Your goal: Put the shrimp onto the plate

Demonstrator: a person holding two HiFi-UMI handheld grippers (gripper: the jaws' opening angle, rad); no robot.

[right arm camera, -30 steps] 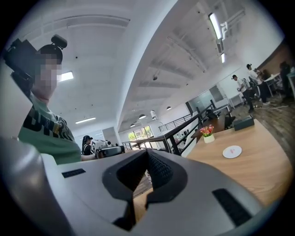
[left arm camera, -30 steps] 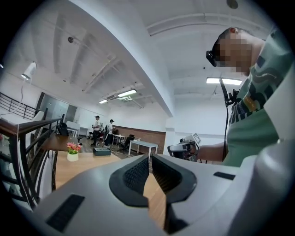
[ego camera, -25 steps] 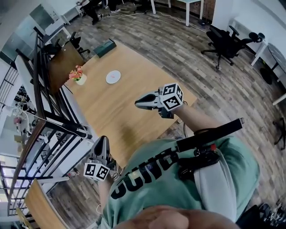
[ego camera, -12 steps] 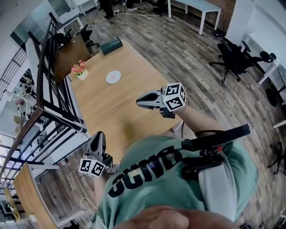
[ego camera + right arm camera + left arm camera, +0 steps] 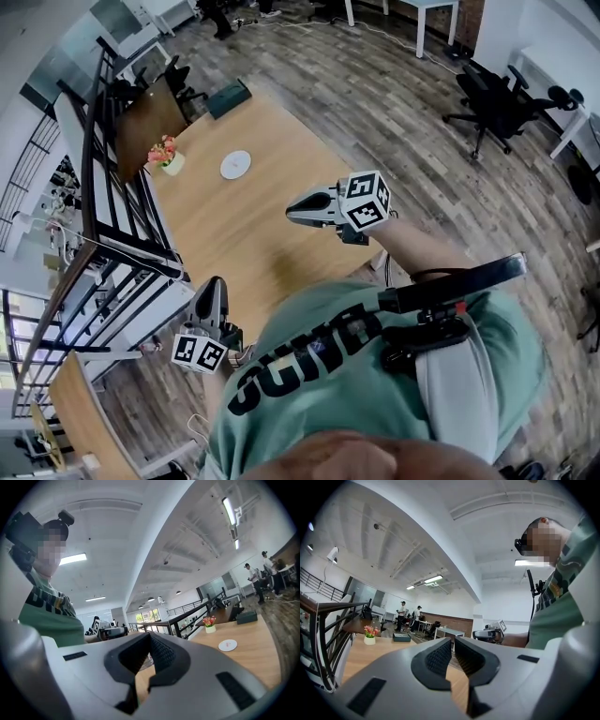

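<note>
Wooden table (image 5: 246, 246), head view: it stretched away from me, and the white plate (image 5: 236, 164) lay on it toward the far end.
Flower pot (image 5: 168, 161): it stood just left of the plate, near the table's edge.
Dark green box (image 5: 228, 97): it sat beyond the plate, at the table's far end.
Right tongs (image 5: 292, 210): I held them level over the near part of the table, well short of the plate.
Left tongs (image 5: 212, 287): I held them by the table's near left corner, farther from the plate than the right pair.
Left gripper view: my left tongs (image 5: 451, 641) were closed up and empty, the pads all but touching. The flower pot (image 5: 370, 635) and the box (image 5: 401, 637) showed far ahead. I could not find the plate here.
Right gripper view: my right tongs (image 5: 150, 637) were shut tight on nothing. The plate (image 5: 228, 644) lay well ahead and to the right of their tips, with the pot (image 5: 209, 624) just behind it.
Shrimp: I could not pick it out in any view. A faint pinkish mark sat at the plate's middle, too small to tell.
</note>
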